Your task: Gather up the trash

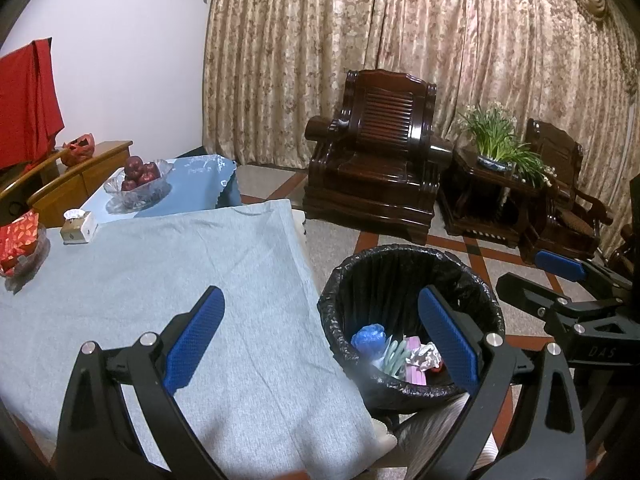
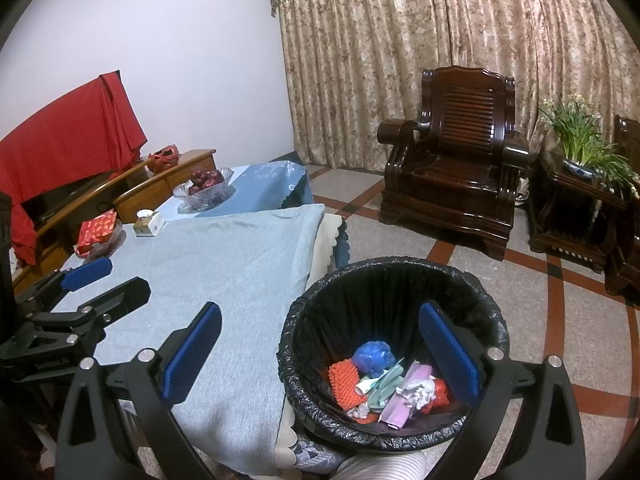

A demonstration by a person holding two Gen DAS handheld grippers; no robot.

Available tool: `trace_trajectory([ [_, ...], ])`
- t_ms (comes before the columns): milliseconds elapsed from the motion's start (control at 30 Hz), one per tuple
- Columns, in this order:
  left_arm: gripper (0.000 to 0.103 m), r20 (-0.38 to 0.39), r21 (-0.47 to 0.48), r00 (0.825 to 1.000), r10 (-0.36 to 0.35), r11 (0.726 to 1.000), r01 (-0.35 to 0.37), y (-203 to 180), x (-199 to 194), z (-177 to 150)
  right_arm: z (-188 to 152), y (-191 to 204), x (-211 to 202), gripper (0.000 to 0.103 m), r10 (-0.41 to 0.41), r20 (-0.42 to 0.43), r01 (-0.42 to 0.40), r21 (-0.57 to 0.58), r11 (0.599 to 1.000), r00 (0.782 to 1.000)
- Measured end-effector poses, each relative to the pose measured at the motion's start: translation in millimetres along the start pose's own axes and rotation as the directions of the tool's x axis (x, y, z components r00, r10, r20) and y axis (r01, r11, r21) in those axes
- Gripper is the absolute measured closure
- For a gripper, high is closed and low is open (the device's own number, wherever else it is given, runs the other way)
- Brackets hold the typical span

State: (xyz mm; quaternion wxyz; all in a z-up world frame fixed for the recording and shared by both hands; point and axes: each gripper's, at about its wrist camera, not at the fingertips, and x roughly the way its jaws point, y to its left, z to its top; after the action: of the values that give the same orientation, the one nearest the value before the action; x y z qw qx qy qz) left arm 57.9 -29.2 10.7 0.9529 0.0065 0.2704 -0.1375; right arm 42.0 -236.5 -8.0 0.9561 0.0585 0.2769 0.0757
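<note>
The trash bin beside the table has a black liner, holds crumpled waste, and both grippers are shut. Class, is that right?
Not quite. The trash bin does have a black liner and holds crumpled waste, but both the left gripper and right gripper are open and empty, as each wrist view shows.

Both hand-held grippers (image 1: 320, 336) (image 2: 320, 352) agape, empty
</note>
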Motion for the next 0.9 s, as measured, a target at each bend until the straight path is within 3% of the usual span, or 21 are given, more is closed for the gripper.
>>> trace_trajectory([
  [900,0.008,-0.008,-0.001,1.0,-0.001,1.0,0.001,1.0,-3.4,-0.7,-5.3,-5.6,8.5,0.006,0.0,-0.011,0.0,0.002,1.0,1.0],
])
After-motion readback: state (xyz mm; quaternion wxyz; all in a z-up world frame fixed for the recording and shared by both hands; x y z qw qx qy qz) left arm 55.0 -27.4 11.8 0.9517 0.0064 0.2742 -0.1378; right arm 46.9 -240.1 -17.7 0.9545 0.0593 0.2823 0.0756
